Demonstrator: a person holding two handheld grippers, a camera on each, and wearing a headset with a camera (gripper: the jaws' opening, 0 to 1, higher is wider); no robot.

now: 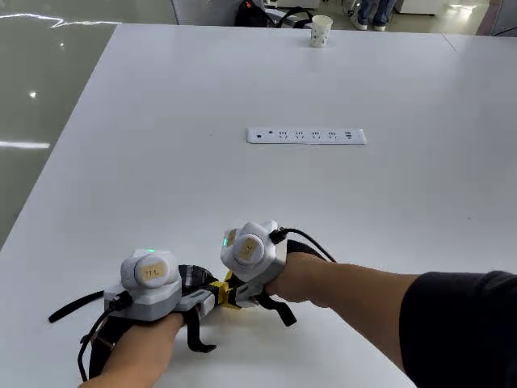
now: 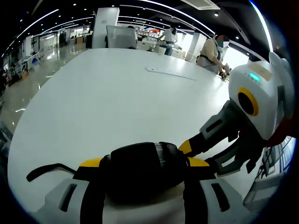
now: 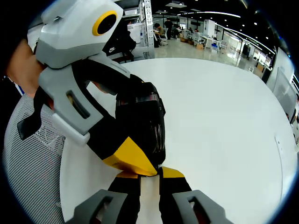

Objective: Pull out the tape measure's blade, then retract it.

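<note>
Left gripper (image 2: 145, 164) fingers clamp the tape (image 2: 140, 179) by the table's (image 1: 283, 81) near edge. Right gripper (image 3: 149, 175) fingers are nearly closed at its mouth; hold on blade cannot be told. Recommend a straight, level pull.

Your work surface is a white table (image 1: 202, 186) with a plain matte top. A white power strip (image 1: 306, 136) lies flat near the middle, its long side running across your view. A paper cup (image 1: 321, 31) stands upright at the far edge, well apart from the strip. A black strap (image 1: 73, 305) trails on the surface at near left.
</note>
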